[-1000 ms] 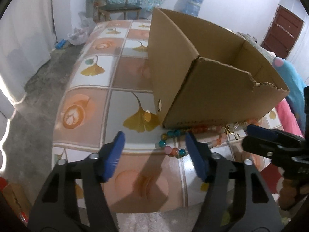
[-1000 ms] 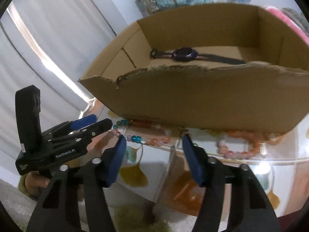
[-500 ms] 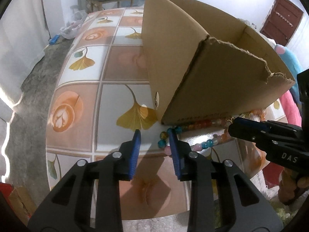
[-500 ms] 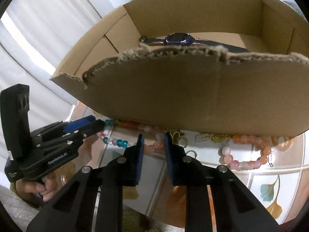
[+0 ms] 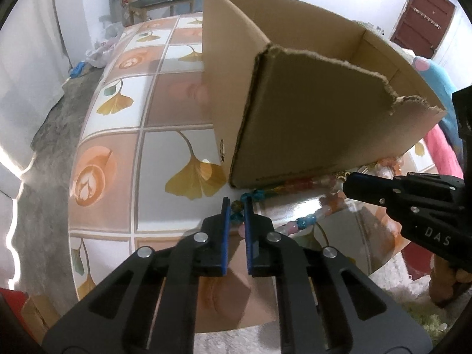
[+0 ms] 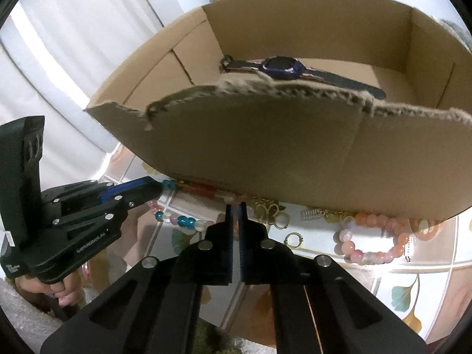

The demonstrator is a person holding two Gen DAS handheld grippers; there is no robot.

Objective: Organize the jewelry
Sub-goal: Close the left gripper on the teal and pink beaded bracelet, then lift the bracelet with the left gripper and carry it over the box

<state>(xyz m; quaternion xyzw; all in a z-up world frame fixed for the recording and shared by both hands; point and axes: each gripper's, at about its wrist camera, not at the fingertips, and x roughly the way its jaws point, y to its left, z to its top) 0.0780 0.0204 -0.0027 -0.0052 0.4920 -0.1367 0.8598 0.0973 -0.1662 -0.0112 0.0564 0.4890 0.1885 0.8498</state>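
Observation:
A multicoloured bead necklace lies on the tiled table along the front of a cardboard box. My left gripper is shut on the necklace's left end, beads showing between its blue pads. My right gripper is shut on the same necklace near its middle, at the foot of the box. A dark purple watch lies inside the box. A pink bead bracelet and small gold rings lie on the table to the right.
The table has ginkgo-leaf tiles and a rounded edge near me. A chair and a plastic bag stand beyond its far end. A brown door is at the far right.
Both grippers went from wide open to shut, moving forward onto the bead necklace at the foot of the box.

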